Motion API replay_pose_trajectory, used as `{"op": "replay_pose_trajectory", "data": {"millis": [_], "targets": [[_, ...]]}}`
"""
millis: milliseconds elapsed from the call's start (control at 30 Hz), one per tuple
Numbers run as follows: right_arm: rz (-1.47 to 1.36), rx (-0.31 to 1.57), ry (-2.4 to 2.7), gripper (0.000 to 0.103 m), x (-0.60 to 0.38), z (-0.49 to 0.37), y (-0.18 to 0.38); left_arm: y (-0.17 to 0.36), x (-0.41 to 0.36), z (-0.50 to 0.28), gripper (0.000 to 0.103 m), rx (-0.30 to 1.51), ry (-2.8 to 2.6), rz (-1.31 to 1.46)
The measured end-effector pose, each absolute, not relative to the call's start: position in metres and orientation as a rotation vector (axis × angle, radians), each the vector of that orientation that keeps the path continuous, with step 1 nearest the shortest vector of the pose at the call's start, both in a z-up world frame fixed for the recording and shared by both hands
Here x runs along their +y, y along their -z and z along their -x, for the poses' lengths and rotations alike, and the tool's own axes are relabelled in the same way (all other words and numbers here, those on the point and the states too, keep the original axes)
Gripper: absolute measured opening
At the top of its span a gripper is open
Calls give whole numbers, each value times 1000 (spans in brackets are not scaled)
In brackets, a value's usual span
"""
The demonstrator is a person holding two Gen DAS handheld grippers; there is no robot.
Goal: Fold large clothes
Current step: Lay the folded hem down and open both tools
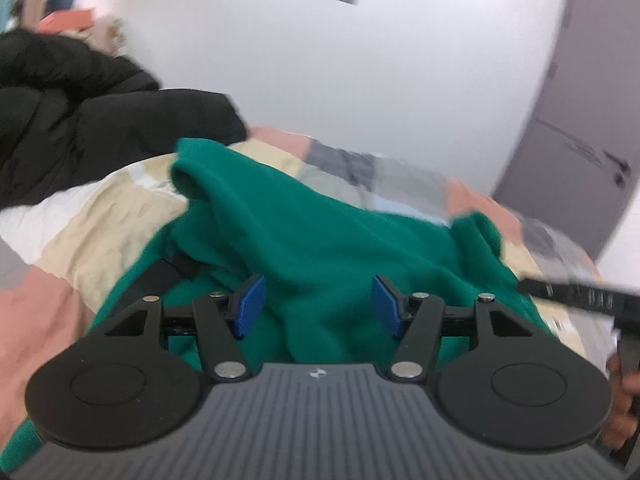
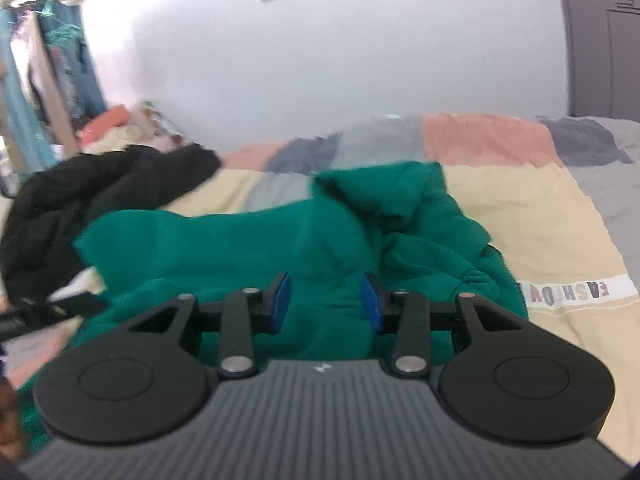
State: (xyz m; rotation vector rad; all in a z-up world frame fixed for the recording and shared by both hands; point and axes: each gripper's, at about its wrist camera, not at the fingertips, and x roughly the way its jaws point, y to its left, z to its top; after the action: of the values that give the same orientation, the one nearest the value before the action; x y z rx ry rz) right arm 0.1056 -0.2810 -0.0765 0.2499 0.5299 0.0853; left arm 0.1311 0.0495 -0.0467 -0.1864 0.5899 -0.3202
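A large green garment lies crumpled on the patchwork bed cover, with a sleeve or hood bunched at its far end. My left gripper hovers just over its near part, blue pads apart and open, the cloth lying below and behind them without being pinched. In the right wrist view the same green garment spreads across the bed cover. My right gripper is open over its near fold, with nothing pressed between the pads. Both views are blurred.
A black padded jacket lies heaped at the left of the bed, also the black jacket. A grey door stands at the right. A dark wardrobe is in the far right corner. Hanging clothes fill the far left.
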Motion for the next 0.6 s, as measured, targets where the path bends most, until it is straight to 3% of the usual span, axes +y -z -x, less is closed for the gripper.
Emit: {"op": "replay_pose_trajectory", "data": {"millis": [167,433,600], "targets": [[-190,553,-184,41,-259,-84,73,48,31,-114,64,618,387,110],[-223,766,-240,40,-255,-108,119,88,28,-145,64,768,404,124],[-200,790,-241,40,-250,-116,133,106,22,-156,65,820,412,133]]}}
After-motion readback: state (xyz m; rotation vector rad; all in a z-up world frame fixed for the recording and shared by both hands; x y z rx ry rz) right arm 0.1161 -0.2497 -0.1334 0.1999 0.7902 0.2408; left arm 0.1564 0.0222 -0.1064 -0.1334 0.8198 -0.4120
